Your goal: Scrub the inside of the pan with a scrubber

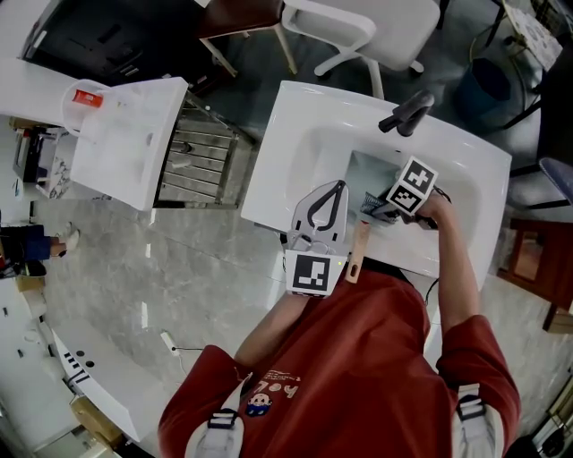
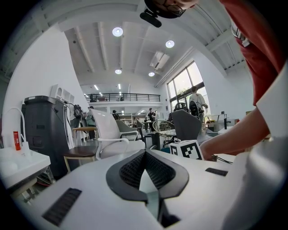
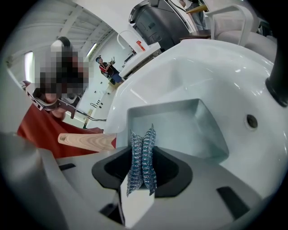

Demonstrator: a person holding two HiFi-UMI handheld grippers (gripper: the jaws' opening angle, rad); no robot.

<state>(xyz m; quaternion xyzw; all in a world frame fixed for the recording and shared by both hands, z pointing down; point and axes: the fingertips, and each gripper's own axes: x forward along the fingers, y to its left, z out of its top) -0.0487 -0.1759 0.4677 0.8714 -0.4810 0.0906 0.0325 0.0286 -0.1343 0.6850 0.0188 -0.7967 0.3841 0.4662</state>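
A grey square pan (image 3: 180, 128) sits in the white sink (image 3: 211, 72), its wooden handle (image 3: 85, 141) sticking out toward me. My right gripper (image 3: 143, 137) hovers just above the pan's near rim, shut on a blue-grey mesh scrubber (image 3: 141, 161). In the head view the right gripper (image 1: 371, 210) and scrubber (image 1: 370, 207) are over the pan (image 1: 374, 177), beside the handle (image 1: 356, 255). My left gripper (image 1: 340, 185) lies over the sink's (image 1: 286, 152) front left rim, jaws shut on nothing. In its own view the left gripper (image 2: 145, 153) points across the room.
A dark faucet (image 1: 407, 114) stands at the sink's far rim, with an overflow hole (image 3: 251, 121) below it. To the left are a second white basin (image 1: 125, 134) bearing a red-labelled bottle (image 1: 87, 97) and a metal rack (image 1: 192, 156). A white chair (image 1: 358, 27) stands behind.
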